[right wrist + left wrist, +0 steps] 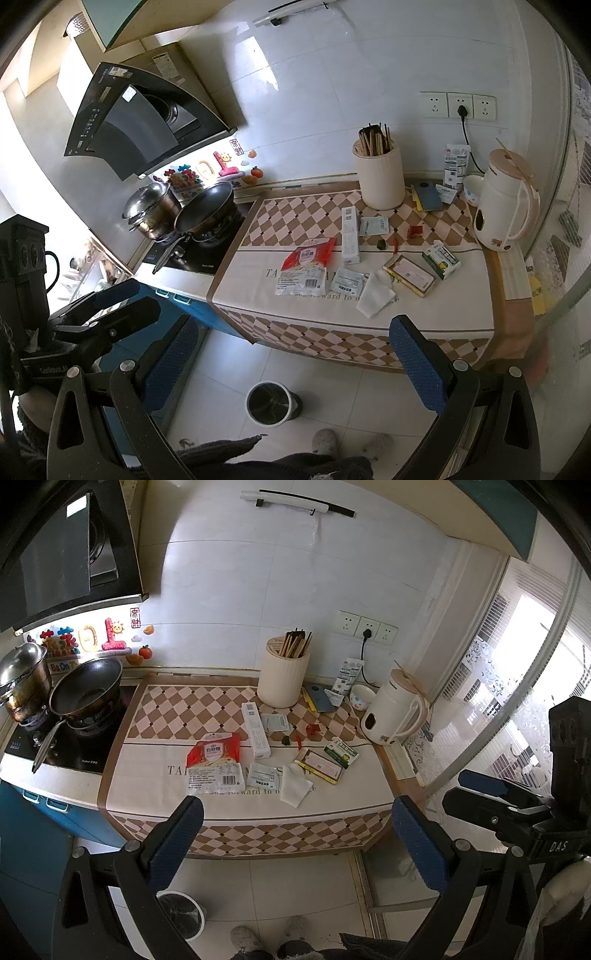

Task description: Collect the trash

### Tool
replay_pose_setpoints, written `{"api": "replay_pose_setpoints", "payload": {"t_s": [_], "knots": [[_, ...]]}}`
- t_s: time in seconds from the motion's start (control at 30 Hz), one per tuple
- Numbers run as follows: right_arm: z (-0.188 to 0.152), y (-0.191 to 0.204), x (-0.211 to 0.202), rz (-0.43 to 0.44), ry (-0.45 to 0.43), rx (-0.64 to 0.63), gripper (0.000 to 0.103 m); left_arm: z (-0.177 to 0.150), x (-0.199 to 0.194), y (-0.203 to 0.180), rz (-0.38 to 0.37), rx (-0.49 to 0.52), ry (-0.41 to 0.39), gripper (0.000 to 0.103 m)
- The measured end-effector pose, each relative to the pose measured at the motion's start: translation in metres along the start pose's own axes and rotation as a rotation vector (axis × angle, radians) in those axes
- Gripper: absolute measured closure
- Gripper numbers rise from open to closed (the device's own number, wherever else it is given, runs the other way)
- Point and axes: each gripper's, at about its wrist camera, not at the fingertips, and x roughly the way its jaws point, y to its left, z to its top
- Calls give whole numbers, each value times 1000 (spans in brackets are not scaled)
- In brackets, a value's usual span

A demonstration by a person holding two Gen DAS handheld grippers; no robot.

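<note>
both my left gripper [297, 840] and right gripper [297, 360] hang wide open and empty, near the littered table [243, 805], bin [271, 402] below.

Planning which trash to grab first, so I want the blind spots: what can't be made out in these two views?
- Trash bin: left wrist view, partly hidden behind the left tool.
- Bin contents: right wrist view, too dark.
- Small dark scrap and red scraps: both views, too small to identify.
- Packet print: too small to read.

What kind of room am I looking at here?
Most likely a home kitchen: a range hood hangs over a stove with a wok, and a chopstick holder and kettle stand on the counter.
</note>
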Motion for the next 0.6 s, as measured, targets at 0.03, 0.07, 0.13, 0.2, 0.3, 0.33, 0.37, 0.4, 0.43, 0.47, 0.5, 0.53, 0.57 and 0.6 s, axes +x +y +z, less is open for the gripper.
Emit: {"api": "replay_pose_setpoints", "payload": {"t_s": [0.03, 0.07, 0.13, 0.2, 0.3, 0.33, 0.37, 0.4, 0.43, 0.47, 0.5, 0.53, 0.57, 0.6], "knots": [[0, 0, 0, -1, 0, -1, 0, -1, 0, 0, 2, -1, 1, 0], [0, 0, 1, -1, 0, -1, 0, -1, 0, 0, 3, -1, 1, 0], [1, 1, 1, 1, 0, -1, 0, -1, 0, 0, 3, -1, 0, 0], [1, 1, 1, -2, 0, -1, 0, 0, 0, 0, 3, -1, 0, 0], [1, 0, 1, -1, 0, 1, 0, 1, 0, 0, 2, 0, -1, 0], [1, 1, 1, 0, 0, 2, 0, 1, 0, 0, 2, 1, -2, 0], [0, -2, 1, 0, 0, 1, 0, 1, 1, 0, 2, 1, -3, 0], [0, -2, 1, -1, 1, 1, 0, 2, 1, 0, 1, 1, -3, 0], [1, 1, 2, 0, 1, 1, 0, 0, 0, 1, 2, -2, 1, 0], [1, 0, 2, 1, 1, 1, 0, 0, 0, 1, 2, -3, 1, 0], [1, 1, 2, 0, 2, 0, 0, 1, 1, 1, 0, -3, 1, 0], [1, 1, 2, -1, 3, 0, 0, 1, 1, 0, 1, -2, 2, 0], [1, 1, 2, -1, 2, 0, 0, 0, 0, 0, 2, -1, 2, 0], [1, 1, 1, 0, 2, 1, 0, 0, 0, 0, 2, -1, 2, 0]]}}
